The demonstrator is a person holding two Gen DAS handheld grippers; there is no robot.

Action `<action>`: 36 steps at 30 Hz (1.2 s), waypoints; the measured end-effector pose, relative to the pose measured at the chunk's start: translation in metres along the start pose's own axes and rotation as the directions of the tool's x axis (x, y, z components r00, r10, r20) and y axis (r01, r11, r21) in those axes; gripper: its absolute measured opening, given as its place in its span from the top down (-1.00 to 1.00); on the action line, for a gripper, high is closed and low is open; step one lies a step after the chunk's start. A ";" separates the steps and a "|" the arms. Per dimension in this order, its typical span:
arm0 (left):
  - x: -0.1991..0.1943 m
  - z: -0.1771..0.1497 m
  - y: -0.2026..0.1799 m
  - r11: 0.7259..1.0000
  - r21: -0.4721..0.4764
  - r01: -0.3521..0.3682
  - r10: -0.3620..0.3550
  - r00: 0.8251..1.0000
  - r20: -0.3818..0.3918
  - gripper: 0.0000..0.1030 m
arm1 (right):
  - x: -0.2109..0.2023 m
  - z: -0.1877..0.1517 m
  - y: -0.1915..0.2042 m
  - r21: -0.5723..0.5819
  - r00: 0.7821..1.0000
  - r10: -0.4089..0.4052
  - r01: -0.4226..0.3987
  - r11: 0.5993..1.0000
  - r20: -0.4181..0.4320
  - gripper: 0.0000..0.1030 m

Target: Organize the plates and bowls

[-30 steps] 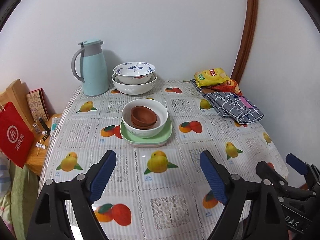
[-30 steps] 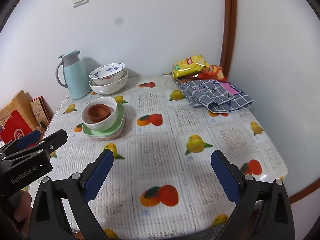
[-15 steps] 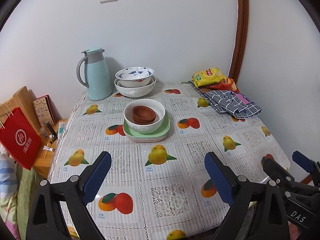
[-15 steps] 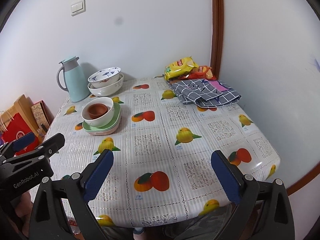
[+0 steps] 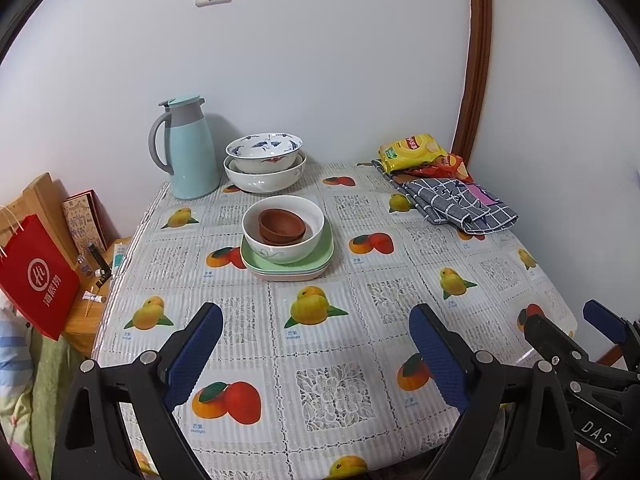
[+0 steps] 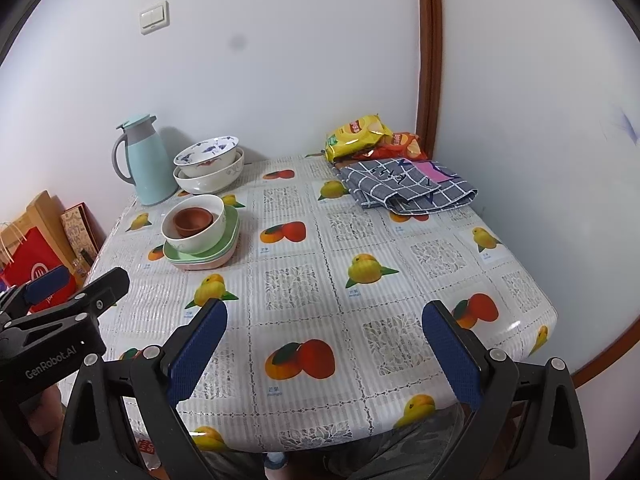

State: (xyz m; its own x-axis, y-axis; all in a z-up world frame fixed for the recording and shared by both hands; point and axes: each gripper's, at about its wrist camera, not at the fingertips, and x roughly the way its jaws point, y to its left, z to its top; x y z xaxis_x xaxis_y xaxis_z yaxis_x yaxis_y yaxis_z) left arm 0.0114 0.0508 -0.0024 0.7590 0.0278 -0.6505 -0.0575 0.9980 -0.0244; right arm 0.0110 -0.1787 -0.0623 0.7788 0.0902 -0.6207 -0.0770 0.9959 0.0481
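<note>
On green plates (image 5: 288, 266), white bowl (image 5: 283, 229) holding nested brown bowls (image 5: 281, 226).

the table (image 5: 320, 364) wears a fruit-print cloth. at its far left corner stands a pale blue jug (image 5: 188, 148), with a big white bowl (image 5: 264, 178) just beside it. green plates (image 5: 288, 262) lie left of centre. the far right corner has snack bags (image 5: 416, 154) and a checked cloth (image 5: 460, 204).

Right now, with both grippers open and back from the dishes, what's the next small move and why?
Probably nothing more: the brown bowls already nest in the white bowl on the green plates, so keep the left gripper and right gripper clear.
</note>
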 end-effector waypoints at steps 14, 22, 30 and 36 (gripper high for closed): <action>-0.001 -0.002 0.000 1.000 -0.001 0.006 -0.006 1.000 0.000 -0.84 | -0.005 -0.001 -0.002 0.006 1.000 0.004 -0.004 1.000 0.008 -0.89; -0.002 -0.003 0.002 1.000 -0.011 0.005 -0.005 1.000 0.002 -0.84 | -0.006 -0.001 0.001 -0.001 1.000 0.005 -0.005 1.000 0.009 -0.89; -0.003 -0.003 0.004 1.000 -0.015 0.007 -0.007 1.000 0.000 -0.84 | -0.008 -0.002 0.004 -0.002 1.000 0.004 -0.004 1.000 0.010 -0.89; -0.003 -0.003 0.005 1.000 -0.016 0.006 -0.006 1.000 0.002 -0.84 | -0.009 -0.002 0.006 -0.006 1.000 0.004 -0.004 1.000 0.012 -0.89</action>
State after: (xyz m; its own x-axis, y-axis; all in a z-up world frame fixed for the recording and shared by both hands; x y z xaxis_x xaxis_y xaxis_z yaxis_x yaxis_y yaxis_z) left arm 0.0063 0.0560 -0.0030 0.7604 0.0222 -0.6490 -0.0636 0.9972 -0.0403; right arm 0.0025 -0.1735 -0.0583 0.7858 0.0948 -0.6112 -0.0842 0.9954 0.0461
